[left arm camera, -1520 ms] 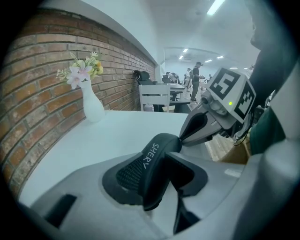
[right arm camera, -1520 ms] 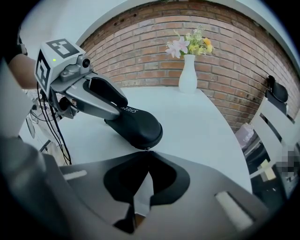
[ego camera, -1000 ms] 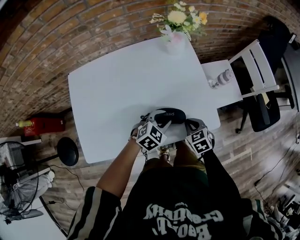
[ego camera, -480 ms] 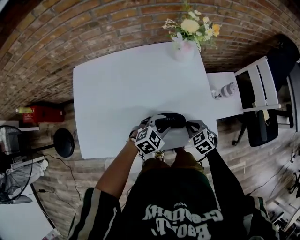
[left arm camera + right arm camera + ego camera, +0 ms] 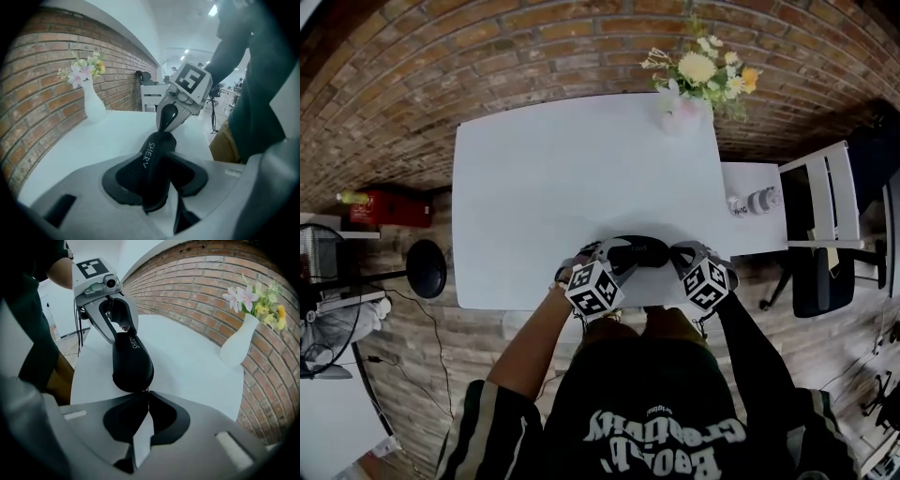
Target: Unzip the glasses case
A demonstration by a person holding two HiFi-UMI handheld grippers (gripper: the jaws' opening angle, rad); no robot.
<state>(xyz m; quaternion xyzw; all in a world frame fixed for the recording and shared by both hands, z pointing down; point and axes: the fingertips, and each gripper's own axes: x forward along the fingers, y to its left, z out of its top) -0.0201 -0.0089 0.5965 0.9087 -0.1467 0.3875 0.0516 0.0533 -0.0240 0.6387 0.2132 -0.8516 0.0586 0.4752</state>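
Glasses case [image 5: 637,251], black, spans between both grippers above the white table [image 5: 562,178]; left gripper [image 5: 612,262] clamps one end between its pads; right gripper [image 5: 677,255], jaws pressed together, meets the other end; any zip pull there is too small to see.

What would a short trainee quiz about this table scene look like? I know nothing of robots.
1. True or false: the left gripper clamps the black glasses case.
2. What stands near the white table's far corner? A) a vase of flowers B) a laptop C) a mug
3. Fill in: the right gripper's jaws are ____ (open or shut), tips at the case's end.
Key: 1 true; 2 A; 3 shut.
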